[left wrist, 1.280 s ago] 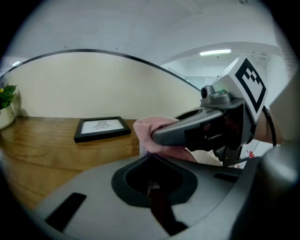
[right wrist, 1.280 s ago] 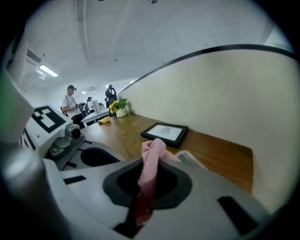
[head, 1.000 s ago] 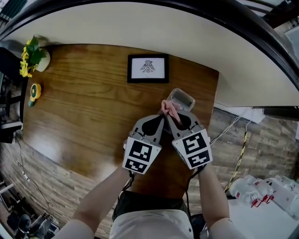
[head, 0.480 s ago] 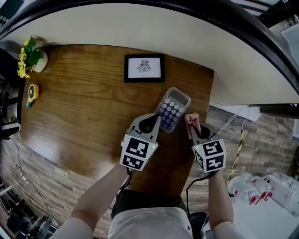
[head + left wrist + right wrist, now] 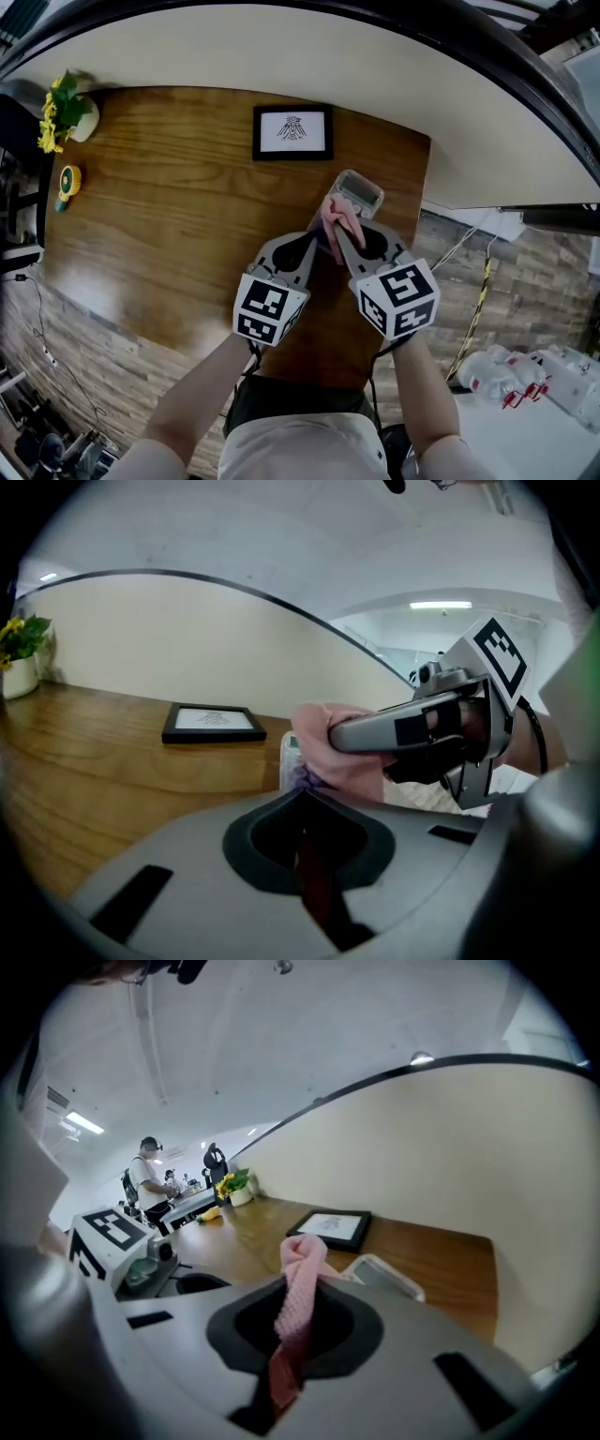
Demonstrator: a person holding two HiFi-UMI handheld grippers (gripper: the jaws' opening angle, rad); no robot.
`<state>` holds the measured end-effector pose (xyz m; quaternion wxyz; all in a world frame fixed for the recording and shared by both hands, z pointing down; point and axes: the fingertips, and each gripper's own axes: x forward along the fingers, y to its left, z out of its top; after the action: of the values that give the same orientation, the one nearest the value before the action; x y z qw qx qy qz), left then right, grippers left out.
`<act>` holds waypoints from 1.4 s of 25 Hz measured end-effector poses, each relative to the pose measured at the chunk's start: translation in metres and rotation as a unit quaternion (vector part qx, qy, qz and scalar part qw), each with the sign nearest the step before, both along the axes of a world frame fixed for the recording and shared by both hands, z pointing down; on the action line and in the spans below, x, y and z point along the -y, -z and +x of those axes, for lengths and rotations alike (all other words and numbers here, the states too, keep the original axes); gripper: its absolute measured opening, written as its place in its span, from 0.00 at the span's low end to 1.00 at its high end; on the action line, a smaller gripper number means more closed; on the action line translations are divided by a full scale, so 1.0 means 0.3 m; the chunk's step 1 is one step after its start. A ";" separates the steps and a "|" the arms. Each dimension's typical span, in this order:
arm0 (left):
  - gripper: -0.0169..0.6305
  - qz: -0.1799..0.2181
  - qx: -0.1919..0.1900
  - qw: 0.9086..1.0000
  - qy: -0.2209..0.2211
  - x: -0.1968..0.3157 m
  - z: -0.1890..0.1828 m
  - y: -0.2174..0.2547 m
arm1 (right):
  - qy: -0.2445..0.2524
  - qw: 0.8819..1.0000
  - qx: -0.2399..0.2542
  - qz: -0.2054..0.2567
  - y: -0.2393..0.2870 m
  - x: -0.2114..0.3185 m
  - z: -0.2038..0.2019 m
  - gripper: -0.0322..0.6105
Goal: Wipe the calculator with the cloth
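As the right tool (image 5: 340, 236) clamps a pink cloth (image 5: 337, 217) between its jaws, the bunched fabric rests on the calculator (image 5: 359, 194). The calculator lies flat on the wooden tabletop (image 5: 169, 216), just nearer the person than the black picture frame (image 5: 292, 132) and a little to its right. The left tool (image 5: 314, 247), jaws pressed together with nothing seen between them, sits at the calculator's end farthest from the picture frame. It is apparently there to steady the calculator so that wiping does not push it across the wood. The cloth is gripped low, leaving a loose wad proud of the jaws, a hold that seems meant to let fabric, not the tool, meet the buttons.

From the head view, the cloth covers most of the keypad, and only the display end, toward the picture frame, shows clear. The left gripper view adds what that angle hides: purple keys (image 5: 302, 778) just beyond its own tip, with the right tool reaching in from the side and the cloth wadded over them. The right gripper view alone shows the cloth running down through the slot between its jaws. Far past the picture frame it also shows a potted yellow flower (image 5: 230, 1185) and a person (image 5: 150, 1180) in the background.
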<state>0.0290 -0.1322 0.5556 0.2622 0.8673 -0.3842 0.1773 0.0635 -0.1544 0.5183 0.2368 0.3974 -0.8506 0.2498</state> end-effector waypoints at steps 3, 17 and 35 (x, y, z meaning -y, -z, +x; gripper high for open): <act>0.03 0.009 0.006 1.000 0.000 0.013 0.000 -0.003 | 0.014 1.000 -0.007 -0.027 -0.081 -0.004 -0.069 0.09; 0.03 0.000 0.027 1.000 -0.003 0.009 -0.004 -0.026 | -0.013 0.993 -0.089 -0.082 -0.174 -0.172 0.182 0.09; 0.03 0.002 0.030 0.999 -0.009 0.006 -0.001 -0.023 | -0.055 0.998 0.004 0.031 0.001 0.116 0.015 0.09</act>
<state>0.0289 -0.1342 0.5625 0.2467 0.8657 -0.3843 0.2052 0.0682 -0.1892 0.5181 0.2066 0.4502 -0.8357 0.2373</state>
